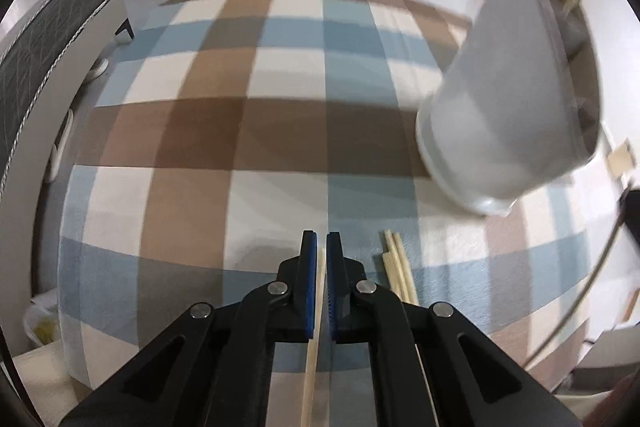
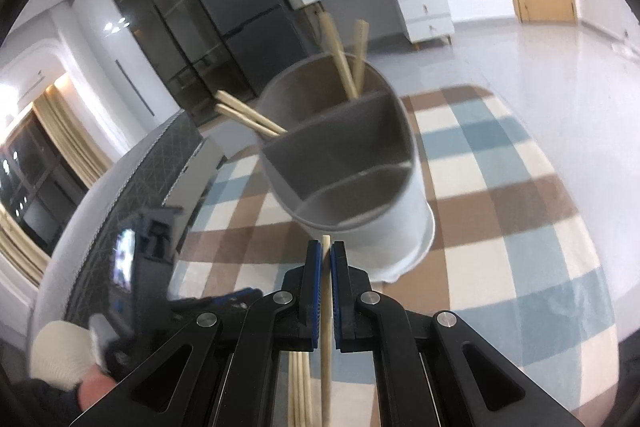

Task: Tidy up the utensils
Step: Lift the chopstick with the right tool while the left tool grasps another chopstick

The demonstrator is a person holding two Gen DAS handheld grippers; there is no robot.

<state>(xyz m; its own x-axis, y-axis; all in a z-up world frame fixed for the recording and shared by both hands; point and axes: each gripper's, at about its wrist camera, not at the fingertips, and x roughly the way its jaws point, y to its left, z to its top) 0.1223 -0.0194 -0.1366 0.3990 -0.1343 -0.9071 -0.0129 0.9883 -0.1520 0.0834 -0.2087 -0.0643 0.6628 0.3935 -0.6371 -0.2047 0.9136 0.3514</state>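
**Both grippers pinch a chopstick each beside the divided holder**

The left gripper [image 1: 321, 247] has its blue pads pressed together on a single pale chopstick [image 1: 313, 347], which runs between the jaws lengthwise and back toward the camera. Just to the right of its fingertips, a small bundle of loose chopsticks [image 1: 398, 267] lies on the checked tablecloth [image 1: 240, 131], partly hidden under the right finger. Ahead and well to the right of this gripper stands the grey utensil holder [image 1: 500, 99], blurred in this view.

The right gripper [image 2: 326, 251] is likewise clamped on a wooden stick [image 2: 326, 307], whose blunt tip pokes out just past the pads. Directly ahead of its fingertips, close by, sits the utensil holder [image 2: 400, 223], its inside split by partitions into compartments. Two chopsticks [image 2: 344, 59] stand in the far compartment, leaning upward, and another pair [image 2: 248, 117] juts out over the holder's left rim. Below and left of the right gripper's jaws, more loose chopsticks [image 2: 298, 387] lie on the cloth. At the lower left of this view a person's hand [image 2: 94, 393] with a pale cuff grips the other, blurred tool.
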